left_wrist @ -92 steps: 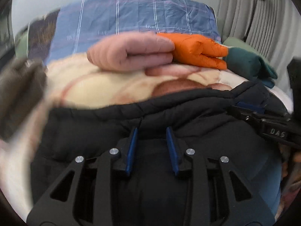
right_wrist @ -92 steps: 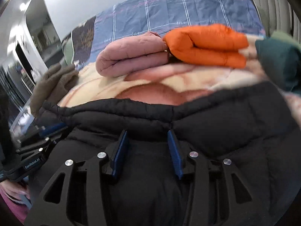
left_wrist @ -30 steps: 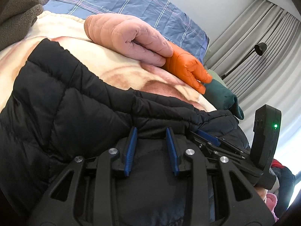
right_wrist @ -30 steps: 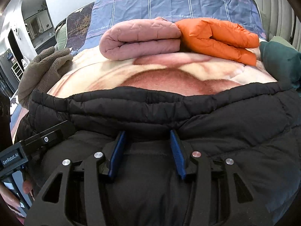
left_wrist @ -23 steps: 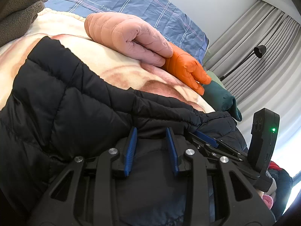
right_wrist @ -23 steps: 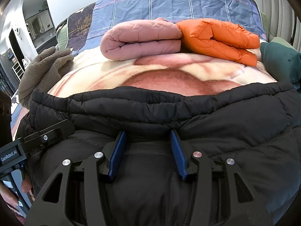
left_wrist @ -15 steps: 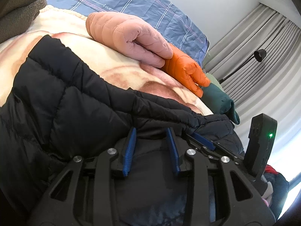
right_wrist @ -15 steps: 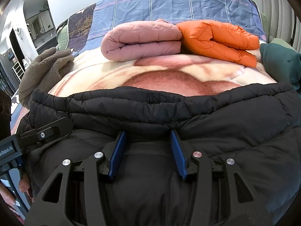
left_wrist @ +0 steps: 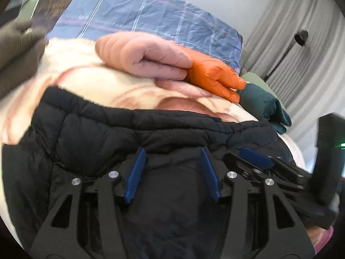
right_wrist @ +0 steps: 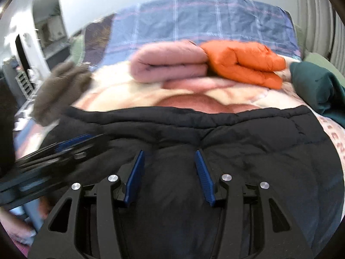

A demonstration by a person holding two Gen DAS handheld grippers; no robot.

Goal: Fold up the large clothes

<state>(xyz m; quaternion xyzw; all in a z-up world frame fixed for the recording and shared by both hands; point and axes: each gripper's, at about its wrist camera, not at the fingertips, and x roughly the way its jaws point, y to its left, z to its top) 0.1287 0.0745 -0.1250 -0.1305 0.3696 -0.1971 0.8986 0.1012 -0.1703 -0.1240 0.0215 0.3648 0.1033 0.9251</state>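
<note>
The black puffer jacket (left_wrist: 90, 142) looks soft, bulky and slippery; its folded edge lies just ahead of the left gripper (left_wrist: 171, 168), whose jaws are opening with fabric between; the right gripper (right_wrist: 169, 169) stands half-spread, grip unclear.

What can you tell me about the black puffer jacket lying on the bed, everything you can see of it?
The black puffer jacket is quilted, matte and puffy, stitched into padded panels. It lies spread across the near part of the bed on a cream and pink blanket, its far edge forming a thick rolled seam. Both grippers sit over it: the left gripper is opening with jacket fabric between its fingers, and the right gripper likewise has fabric between its fingers. Folded pink, orange and green garments lie beyond, apart from it.
</note>
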